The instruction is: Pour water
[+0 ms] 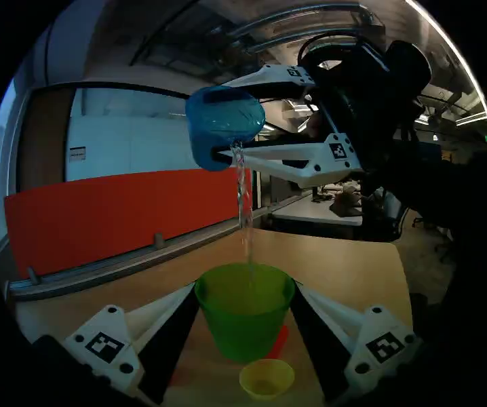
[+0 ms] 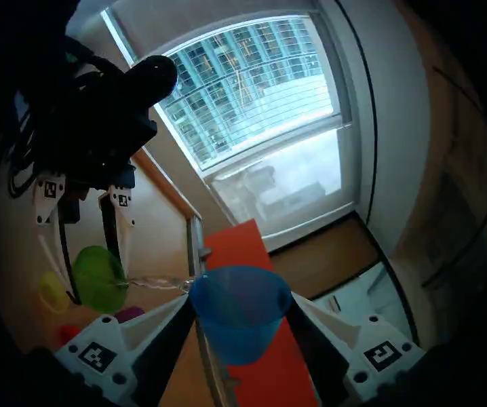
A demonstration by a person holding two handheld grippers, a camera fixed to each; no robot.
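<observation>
Green cup [image 1: 245,319], half-hidden red object [image 1: 281,339] behind

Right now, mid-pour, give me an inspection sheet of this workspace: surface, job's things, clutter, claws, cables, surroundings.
Surface: wooden table, light top.
Job's things: blue cup tipped; water stream falling into green cup.
Clutter: small yellow cup; red item partly hidden by the green cup; purple item.
Claws: left claw shut on the green cup; right claw shut on the blue cup.
Cables: black cables looped at the left claw's mount.
Surroundings: orange partition; window with blinds.
</observation>
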